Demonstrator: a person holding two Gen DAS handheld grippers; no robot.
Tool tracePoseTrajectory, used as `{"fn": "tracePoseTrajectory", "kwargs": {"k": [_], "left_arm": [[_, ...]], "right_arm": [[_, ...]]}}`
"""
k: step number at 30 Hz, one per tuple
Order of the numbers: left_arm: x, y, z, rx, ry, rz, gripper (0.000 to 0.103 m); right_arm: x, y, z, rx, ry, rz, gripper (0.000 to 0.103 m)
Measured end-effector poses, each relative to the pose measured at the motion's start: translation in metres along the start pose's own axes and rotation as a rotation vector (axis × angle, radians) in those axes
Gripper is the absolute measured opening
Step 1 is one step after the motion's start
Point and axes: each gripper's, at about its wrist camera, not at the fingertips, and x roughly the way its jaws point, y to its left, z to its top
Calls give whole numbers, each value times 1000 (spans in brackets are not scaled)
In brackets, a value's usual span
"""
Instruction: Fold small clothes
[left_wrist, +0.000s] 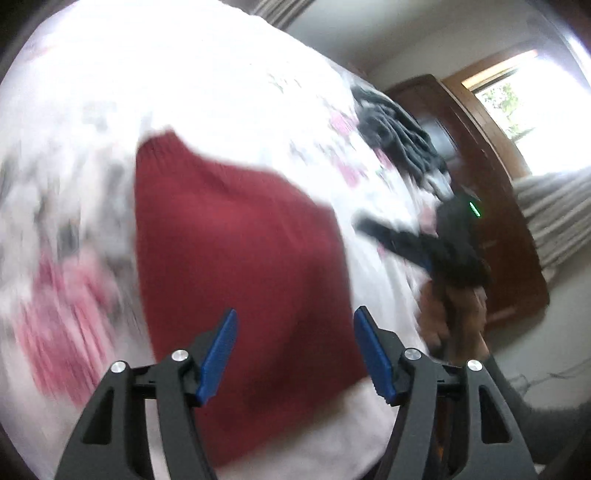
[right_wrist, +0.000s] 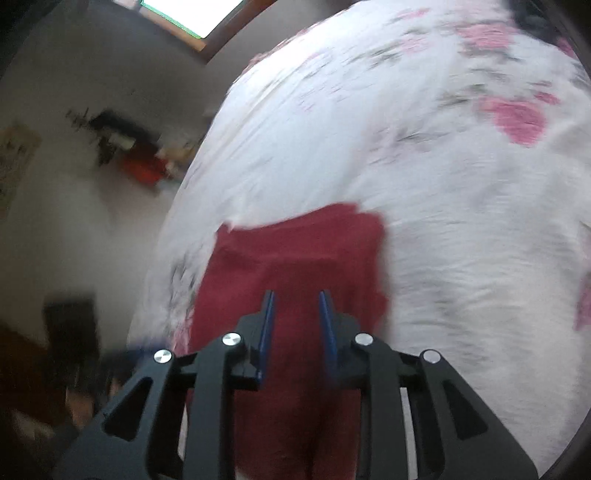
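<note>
Left wrist view: red knit flat on the bed

I see the red knit garment lying flat on the floral bedsheet, ribbed, one corner peaked. My left tongs stand wide apart above it, empty. My right tongs hover narrowly parted over the same cloth. Motion blur smears the edges; its near end is cut off.

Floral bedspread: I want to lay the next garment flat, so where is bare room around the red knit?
Bare floral bedspread stretches beyond the red knit and on its far side in the right wrist view. It is crowded by the dark clothes pile near the bed's edge, beside the right gripper.
</note>
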Motion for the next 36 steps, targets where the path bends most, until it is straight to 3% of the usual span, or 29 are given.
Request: {"fn": "tracePoseTrajectory", "kwargs": {"k": [2,3,4,5,8,10,13,15,17,19,21,25,26,28,31,33,36], "left_arm": [[22,17,27,-30,10,28,63],[34,23,34,-29,28,48,60],[53,32,42,-41,63,83,50],[69,41,45,-61,97,93,46],[73,31,47,-19,112,134,46],[54,13,46,2,74,114,46],[15,-6,25,47,22,50,47],[23,-4,4,43,64,70,46],[46,6,-14,46,114,143,40],[43,10,-16,50,98,174,40],[19,-5,-18,14,54,133,42],[-27,-17,-54,46,-4,107,45],[-24,-18,-63,51,12,131,45],[-2,-6,-76,62,69,219,45],[6,4,-80,26,62,230,45],[-16,-8,-82,3,15,192,48],[-51,-19,-106,34,-30,168,58]], "right_arm": [[29,-5,0,-36,85,-52,16],[38,-13,0,-37,103,-95,0],[49,-25,0,-39,119,-136,0],[51,-36,1,-1,122,-116,0],[33,-28,3,3,99,-87,2],[12,-4,-7,-57,87,-49,8],[14,31,-34,-174,162,-57,7],[36,29,-49,-223,222,-153,2],[49,14,-52,-197,227,-179,0],[37,19,-47,-166,217,-179,0],[17,39,-47,-202,191,-185,9],[-2,66,-77,-249,203,-176,9],[7,67,-86,-259,225,-205,9],[32,57,-102,-277,279,-298,0],[37,59,-106,-245,258,-317,0],[16,73,-106,-248,215,-316,6],[-4,86,-111,-240,183,-323,7]]}}
